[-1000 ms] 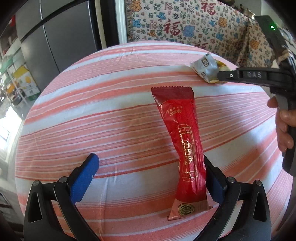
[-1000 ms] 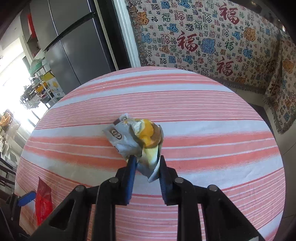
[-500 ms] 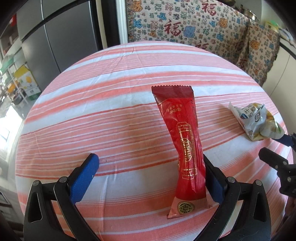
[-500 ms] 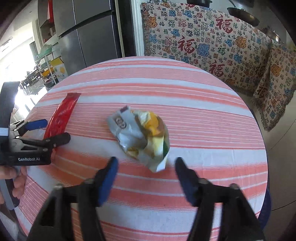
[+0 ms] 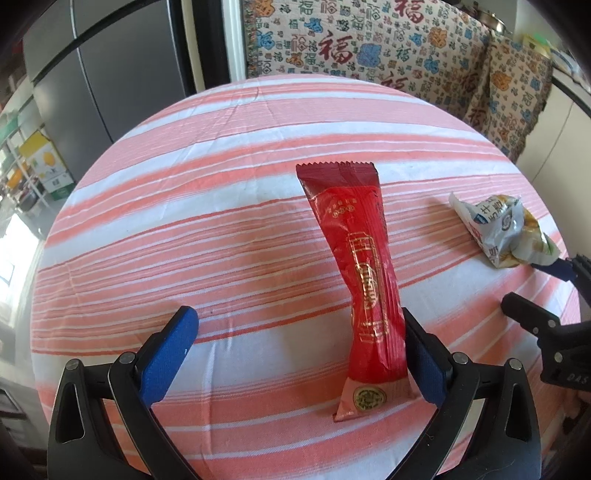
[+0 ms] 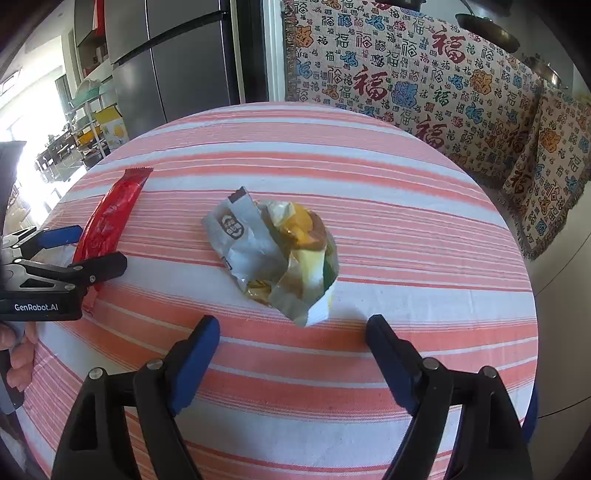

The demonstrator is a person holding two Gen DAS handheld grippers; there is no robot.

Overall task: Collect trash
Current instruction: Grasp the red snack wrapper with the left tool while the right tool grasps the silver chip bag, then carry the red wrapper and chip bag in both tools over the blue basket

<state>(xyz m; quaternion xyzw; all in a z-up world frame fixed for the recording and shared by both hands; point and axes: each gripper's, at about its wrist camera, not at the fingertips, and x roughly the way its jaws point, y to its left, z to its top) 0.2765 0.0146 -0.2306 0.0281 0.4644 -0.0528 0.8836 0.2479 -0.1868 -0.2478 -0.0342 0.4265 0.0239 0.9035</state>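
Wrappers: one red [image 5: 364, 280], one crumpled [image 6: 275, 254]

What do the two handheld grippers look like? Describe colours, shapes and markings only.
Both are black plastic tools with two long fingers on silver pivot pins and triangular cut-outs in the frame. The left gripper and right gripper carry blue pads on the inner finger faces. White lettering reads "GenRobot.AI" on the left one's body, seen from the right wrist; "DAS" is embossed on the right one. No cables or sleeves show.

We are looking at a home kitchen-dining area. A grey refrigerator [image 6: 177, 70] is standing behind the striped tabletop [image 6: 388, 184], and a patterned throw [image 6: 406, 74] is covering a sofa beside hanging pans [image 6: 487, 29].
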